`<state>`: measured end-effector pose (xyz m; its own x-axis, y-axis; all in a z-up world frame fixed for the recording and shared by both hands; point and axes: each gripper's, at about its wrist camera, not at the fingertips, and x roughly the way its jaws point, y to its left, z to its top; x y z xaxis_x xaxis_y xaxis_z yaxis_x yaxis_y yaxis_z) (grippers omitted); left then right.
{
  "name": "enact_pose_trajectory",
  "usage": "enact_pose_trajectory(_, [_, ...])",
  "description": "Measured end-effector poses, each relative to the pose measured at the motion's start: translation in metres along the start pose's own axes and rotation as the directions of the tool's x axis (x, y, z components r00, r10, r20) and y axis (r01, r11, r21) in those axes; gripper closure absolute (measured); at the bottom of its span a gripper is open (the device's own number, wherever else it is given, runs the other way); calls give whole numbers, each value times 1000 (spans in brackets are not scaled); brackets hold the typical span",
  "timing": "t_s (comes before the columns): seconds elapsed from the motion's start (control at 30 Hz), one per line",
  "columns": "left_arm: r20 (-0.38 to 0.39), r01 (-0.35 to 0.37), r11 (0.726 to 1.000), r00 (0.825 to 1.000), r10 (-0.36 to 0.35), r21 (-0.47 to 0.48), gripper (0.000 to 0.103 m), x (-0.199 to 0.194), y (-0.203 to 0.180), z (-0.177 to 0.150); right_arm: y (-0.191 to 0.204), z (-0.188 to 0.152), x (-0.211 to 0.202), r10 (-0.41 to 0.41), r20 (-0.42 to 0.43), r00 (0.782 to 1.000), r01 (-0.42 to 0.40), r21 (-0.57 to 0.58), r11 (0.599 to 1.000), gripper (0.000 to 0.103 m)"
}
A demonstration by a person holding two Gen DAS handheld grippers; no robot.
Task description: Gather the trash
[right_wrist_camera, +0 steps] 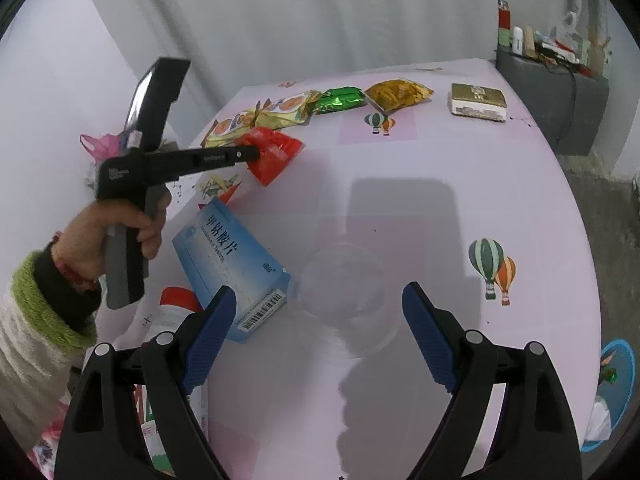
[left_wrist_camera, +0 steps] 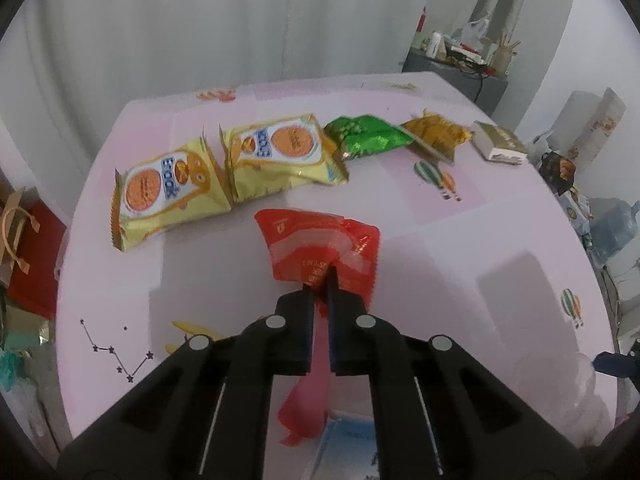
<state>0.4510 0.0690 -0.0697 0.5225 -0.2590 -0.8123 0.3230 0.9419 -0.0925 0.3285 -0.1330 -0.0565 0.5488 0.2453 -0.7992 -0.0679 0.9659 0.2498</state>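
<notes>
Two yellow packets [left_wrist_camera: 224,176] lie beyond the red wrapper [left_wrist_camera: 320,248] clamped in left tongs [left_wrist_camera: 321,280]; right tongs [right_wrist_camera: 318,300] gape.

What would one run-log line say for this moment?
left gripper: shut on red wrapper | right gripper: open, empty | table: wrappers left

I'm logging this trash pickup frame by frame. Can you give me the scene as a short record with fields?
surface: pink patterned tablecloth
left hand-held gripper: shut on crinkled red plastic wrapper, lifted above the table
right hand-held gripper: open, empty
below right gripper: clear plastic cup
far row: two yellow biscuit packets, green foil packet, golden foil packet, gold-topped small box
near edge: blue medicine box
</notes>
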Motion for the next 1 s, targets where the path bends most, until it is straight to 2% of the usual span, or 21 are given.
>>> enact_pose_trajectory(0.1, [19,6,1000,1000,-7,5,100,-10,-4,0,2,0,5,-17,-4,1000,17,-12,1000,20])
enact_pose_trajectory(0.33, [53,50,999,997,-50,10,100,-34,-17,-2,-7,-4,13,-45,-17,999,45,23,999,40])
enact_pose_trajectory(0.6, [126,84,996,988,-88,32,100,-72,-38,-14,-17,-12,2,-47,-3,999,48,62,997,42])
enact_pose_trajectory(0.73, [143,146,989,979,-146,9,100,-92,-47,-34,-29,-24,-17,-54,19,998,52,98,994,42])
enact_pose_trajectory(0.83, [156,162,987,974,-163,15,100,-104,-56,-51,-44,-42,-36,-63,33,997,57,149,987,42])
enact_pose_trajectory(1.0, [213,101,992,970,-114,71,100,-131,-84,-82,-67,-69,-63,-82,62,995,65,244,967,42])
